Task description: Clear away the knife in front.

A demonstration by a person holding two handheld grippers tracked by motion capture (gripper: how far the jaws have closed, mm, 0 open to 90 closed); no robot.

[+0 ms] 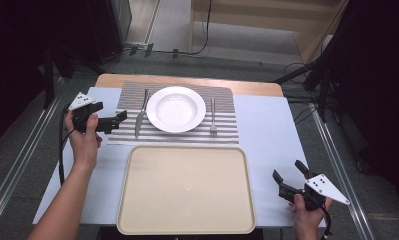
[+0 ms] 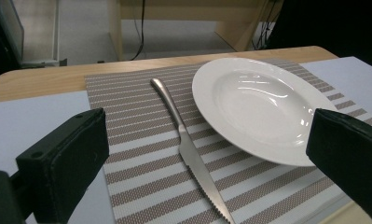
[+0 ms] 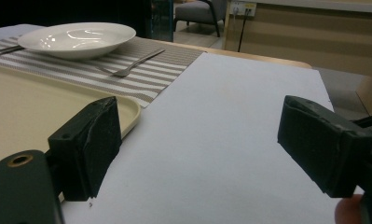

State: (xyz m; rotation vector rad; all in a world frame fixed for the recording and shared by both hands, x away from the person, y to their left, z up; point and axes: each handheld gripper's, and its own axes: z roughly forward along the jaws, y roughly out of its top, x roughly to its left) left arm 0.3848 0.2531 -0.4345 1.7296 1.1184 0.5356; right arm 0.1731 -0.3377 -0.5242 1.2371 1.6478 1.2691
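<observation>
The left gripper (image 1: 118, 119) hovers at the left edge of the striped placemat (image 1: 177, 134), jaws apart and empty, aimed at the knife (image 1: 140, 120). The knife lies flat on the placemat just left of the white plate (image 1: 176, 108), handle toward the far side of the table, serrated blade toward the person. In the left gripper view the knife (image 2: 186, 147) sits between the two open jaws, with the plate rim just beside its middle.

Judgement — the step in hand is the approach to pick up the knife. Done well, the jaws should close across the handle, the end away from the plate, where there is bare mat on both sides. The knife lies low and flat, so the lower jaw needs to come down to the mat surface before closing; a shallow grip risks sliding off the smooth metal.

The right gripper (image 1: 290, 182) rests near the front right corner of the table (image 1: 272, 130), jaws apart and empty, well apart from the fork (image 1: 213, 116) on the plate's right.

Edges and room — the beige tray (image 1: 186, 190) lies empty at the near side, its far rim just beside the placemat's near edge. Left of the placemat the table is bare, giving free withdrawal. The plate rim is the one tight spot.
</observation>
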